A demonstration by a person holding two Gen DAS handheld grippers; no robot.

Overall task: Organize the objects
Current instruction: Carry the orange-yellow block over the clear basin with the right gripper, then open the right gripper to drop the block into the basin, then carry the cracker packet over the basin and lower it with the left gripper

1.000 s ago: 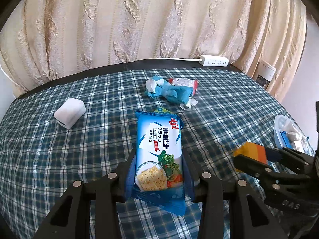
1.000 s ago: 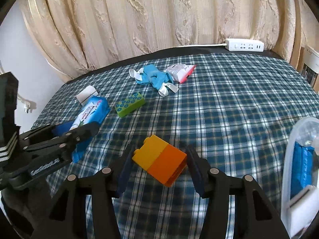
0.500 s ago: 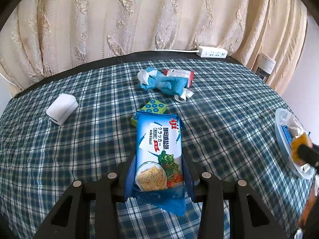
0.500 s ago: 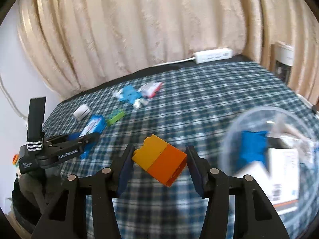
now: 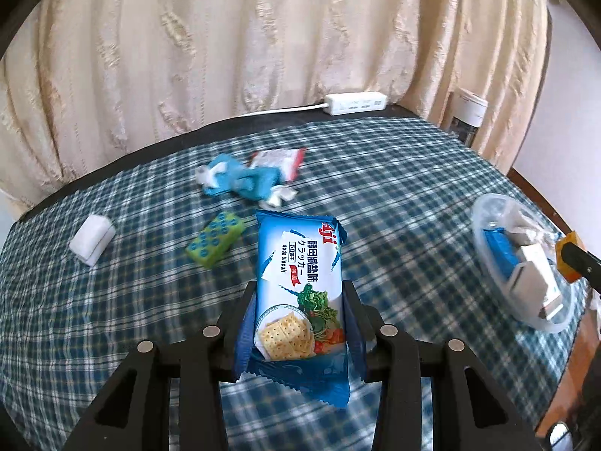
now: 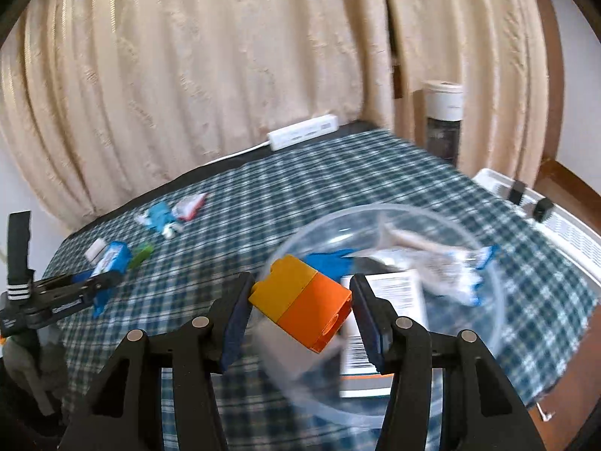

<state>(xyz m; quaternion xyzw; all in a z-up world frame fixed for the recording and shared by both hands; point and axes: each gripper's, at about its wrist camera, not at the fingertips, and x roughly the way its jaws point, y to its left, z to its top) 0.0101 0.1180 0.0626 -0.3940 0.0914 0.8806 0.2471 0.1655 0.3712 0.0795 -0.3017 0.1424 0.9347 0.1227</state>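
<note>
Both tongs grip: left point(image 5: 298, 323) "soda biscuit" pack point(image 5: 298, 285), right point(image 6: 300, 312) orange block point(image 6: 300, 302).

Cream curtain point(image 5: 263, 37) hangs w/ daylight glowing thru it, right behind my plaid-cloth table point(image 5: 394, 188). White power strip point(image 5: 355, 103) lies btwn curtain & table edge. Wood floor point(image 6: 571, 184) shows right of table.

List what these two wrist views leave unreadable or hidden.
- Bowl contents: right wrist view, motion-blurred and partly behind the orange-yellow block.
- Cracker packet lower end: left wrist view, covered by the gripper fingers.
- Blue wrappers near the curtain: blurred, print unreadable.
</note>
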